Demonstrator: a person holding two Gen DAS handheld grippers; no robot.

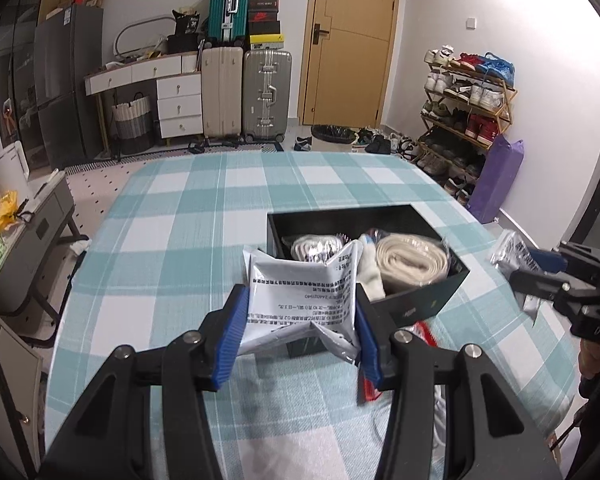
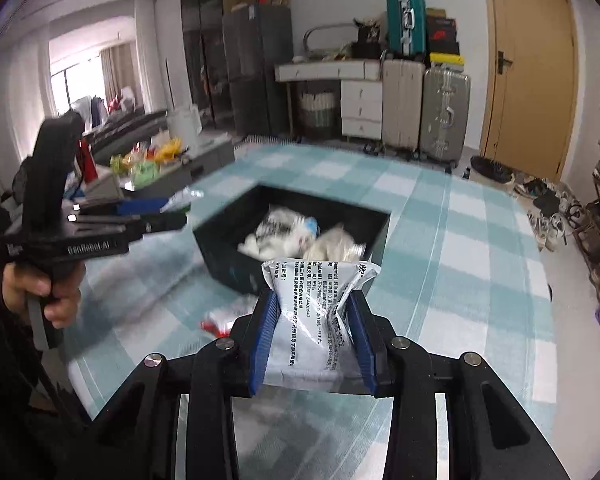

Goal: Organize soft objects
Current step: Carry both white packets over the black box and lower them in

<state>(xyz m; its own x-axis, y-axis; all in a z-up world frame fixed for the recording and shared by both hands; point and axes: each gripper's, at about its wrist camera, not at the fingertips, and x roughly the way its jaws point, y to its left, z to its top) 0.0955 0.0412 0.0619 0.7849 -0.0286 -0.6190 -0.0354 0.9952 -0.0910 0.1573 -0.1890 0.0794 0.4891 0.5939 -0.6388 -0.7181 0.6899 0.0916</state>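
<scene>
Your left tongs [image 1: 298, 332] pinch a white printed pouch [image 1: 300, 292] above the checked surface [image 1: 160, 240] near the black box [image 1: 416, 304], while your right tongs [image 2: 314, 340] pinch another pouch [image 2: 316, 312].

The table wears a woven checked cloth [image 1: 172, 240], matt and slightly coarse. Both held packets [image 1: 300, 292] [image 2: 320, 312] are glossy crinkled foil-like plastic, and the pads [image 1: 230, 340] pressing them look like ribbed blue rubber. The dark box [image 1: 416, 300] seems matt card, holding soft cream knit rolls [image 1: 412, 260].
</scene>
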